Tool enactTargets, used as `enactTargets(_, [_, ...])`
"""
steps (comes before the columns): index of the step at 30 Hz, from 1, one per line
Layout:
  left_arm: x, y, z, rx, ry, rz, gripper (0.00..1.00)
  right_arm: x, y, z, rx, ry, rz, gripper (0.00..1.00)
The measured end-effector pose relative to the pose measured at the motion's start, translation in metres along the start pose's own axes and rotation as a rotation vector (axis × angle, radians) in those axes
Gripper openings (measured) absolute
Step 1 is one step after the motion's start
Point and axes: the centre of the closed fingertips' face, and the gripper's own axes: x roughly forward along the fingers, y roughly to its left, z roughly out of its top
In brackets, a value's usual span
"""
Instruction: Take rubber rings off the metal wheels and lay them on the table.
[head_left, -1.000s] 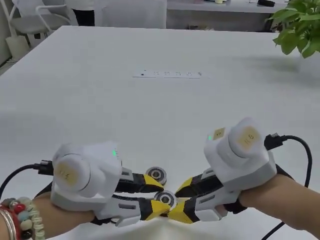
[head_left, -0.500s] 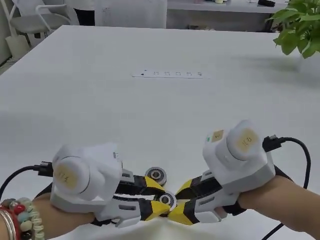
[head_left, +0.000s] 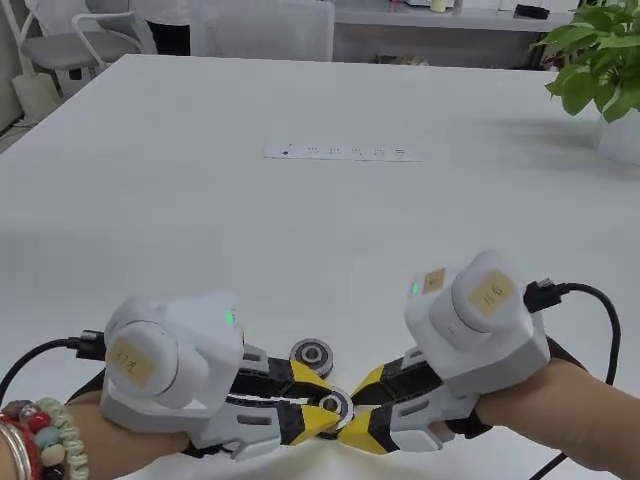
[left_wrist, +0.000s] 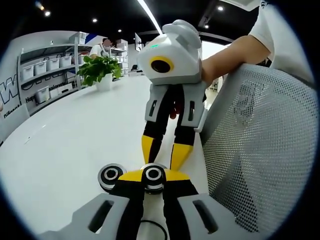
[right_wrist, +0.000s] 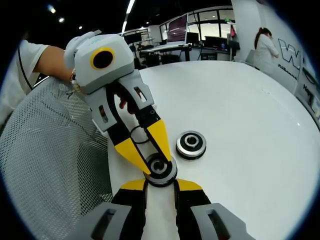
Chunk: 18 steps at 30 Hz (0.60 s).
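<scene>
A metal wheel (head_left: 333, 405) with a black rubber ring round it is held just above the table's near edge. My left gripper (left_wrist: 153, 176) is shut on this wheel (left_wrist: 154, 177), one yellow tip on each side. My right gripper (right_wrist: 160, 184) faces it tip to tip, with its jaws close together at the wheel's (right_wrist: 160, 169) rubber rim. In the head view the left gripper (head_left: 318, 412) and right gripper (head_left: 350, 418) meet at the wheel. A second ringed wheel (head_left: 311, 353) lies flat on the table just beyond it, and appears as well in the two gripper views (left_wrist: 110, 174) (right_wrist: 190, 144).
The white table (head_left: 300, 230) stretches far ahead, with a flush power strip (head_left: 336, 152) at its middle. A potted plant (head_left: 598, 60) stands at the back right. A mesh chair back (left_wrist: 255, 150) is close behind the table's near edge.
Both grippers stay tip to tip at the same wheel. The head view has tilted slightly, and the hands sit a little lower in it.
</scene>
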Motion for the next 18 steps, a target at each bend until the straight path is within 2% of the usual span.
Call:
enactTargets(7, [-0.0001, 0.0005, -0.0002, -0.004, -0.005, 0.000, 0.09, -0.0009, 0.0001, -0.0008, -0.015, 0.004, 0.001, 0.16])
enactTargets(9, [-0.0001, 0.0007, -0.0002, -0.004, -0.010, 0.001, 0.09, -0.0013, -0.0019, -0.0055, -0.036, 0.030, -0.009, 0.12])
enactTargets(18, [0.0002, 0.0010, 0.0002, -0.008, -0.015, 0.002, 0.09, -0.0018, -0.0018, -0.0043, -0.042, 0.024, -0.004, 0.08])
